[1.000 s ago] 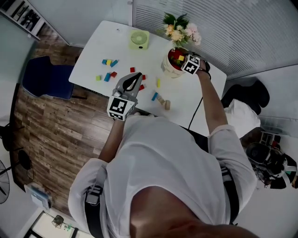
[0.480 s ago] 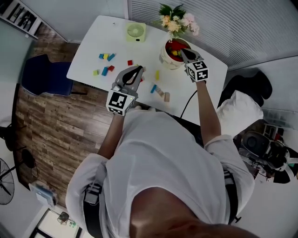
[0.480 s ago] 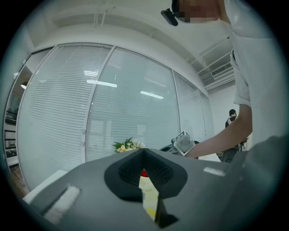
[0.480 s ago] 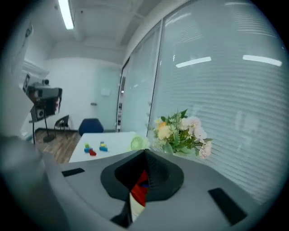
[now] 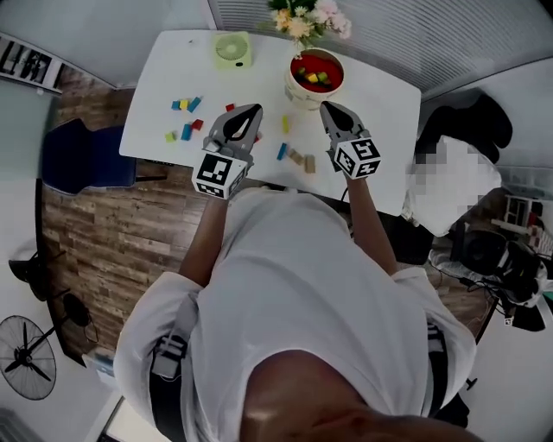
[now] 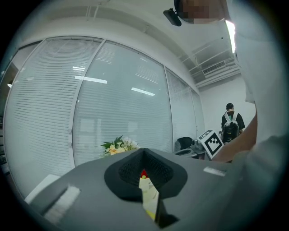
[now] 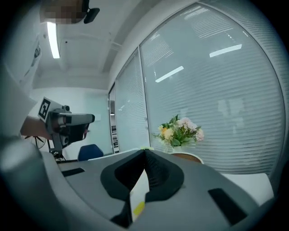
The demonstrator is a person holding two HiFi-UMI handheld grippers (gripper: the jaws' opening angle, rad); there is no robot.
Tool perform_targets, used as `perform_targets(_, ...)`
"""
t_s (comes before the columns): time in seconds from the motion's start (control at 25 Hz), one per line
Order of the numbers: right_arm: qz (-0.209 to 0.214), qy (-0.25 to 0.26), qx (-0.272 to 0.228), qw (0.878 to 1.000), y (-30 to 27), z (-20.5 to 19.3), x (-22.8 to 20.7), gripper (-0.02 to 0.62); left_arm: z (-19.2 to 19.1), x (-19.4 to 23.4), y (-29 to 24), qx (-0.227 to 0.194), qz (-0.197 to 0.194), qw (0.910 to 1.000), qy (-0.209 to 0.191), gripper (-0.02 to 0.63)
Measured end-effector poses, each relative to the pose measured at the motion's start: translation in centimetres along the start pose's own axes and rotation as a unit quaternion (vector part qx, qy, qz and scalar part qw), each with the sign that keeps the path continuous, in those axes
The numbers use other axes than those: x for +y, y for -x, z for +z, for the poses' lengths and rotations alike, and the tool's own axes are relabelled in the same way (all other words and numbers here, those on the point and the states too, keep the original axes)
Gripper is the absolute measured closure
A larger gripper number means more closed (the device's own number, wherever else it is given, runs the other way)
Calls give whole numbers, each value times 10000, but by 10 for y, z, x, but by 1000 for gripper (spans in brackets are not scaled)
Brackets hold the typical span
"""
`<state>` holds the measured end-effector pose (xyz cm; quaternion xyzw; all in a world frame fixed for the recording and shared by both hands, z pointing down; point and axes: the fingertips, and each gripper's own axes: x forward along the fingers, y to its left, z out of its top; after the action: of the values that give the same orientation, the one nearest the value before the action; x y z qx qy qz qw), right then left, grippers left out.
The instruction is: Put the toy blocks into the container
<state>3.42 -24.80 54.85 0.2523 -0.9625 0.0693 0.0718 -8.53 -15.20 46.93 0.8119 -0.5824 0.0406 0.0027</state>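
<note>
A white container with a red inside stands at the table's far side and holds several blocks. Loose blocks lie on the white table: a coloured cluster at the left, a yellow one, a blue one and wooden ones in the middle. My right gripper hangs just in front of the container; its jaws have just been closing and are shut with nothing between them. My left gripper hovers over the table's middle, jaws together; a red speck shows through the slit.
A vase of flowers stands behind the container and a small green fan to its left. A blue chair is beside the table's left edge. A person with a backpack stands far off in the left gripper view.
My right gripper has drawn back from over the container towards me and rolled over, its jaws closing. The left gripper has edged forward over the table.
</note>
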Motion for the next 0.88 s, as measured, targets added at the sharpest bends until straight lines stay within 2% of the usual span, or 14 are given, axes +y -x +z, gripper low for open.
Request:
perform_targets(0.08,-73,-11,293,9995,1,-17,-1,586,0,-4,-4,2,-98,10000,-15,607)
perform_targets(0.2,91,-93,995,9950,-8,-57,3,462,0,-10,-9,-21,-190,9998,-9,607)
perform_targets(0.28,250,-41,1550,9876,-20,-88,8,411,1,-10,-10,-36,-198,9998,6,607)
perform_targets(0.36,408,-26,2151,9757,-35,-123,14,356,0,-8,-7,-38,-157,9999,37,607)
perform_targets(0.52,639,-108,3204,9451,-58,-182,27,291,-2,-8,10,-6,-8,9999,143,607)
perform_targets(0.72,772,87,4087,9093,-88,-216,31,279,-1,-8,33,-15,276,9992,294,607)
perform_targets(0.88,782,-160,4609,8839,-102,-246,30,282,-8,-4,55,46,588,9975,400,607)
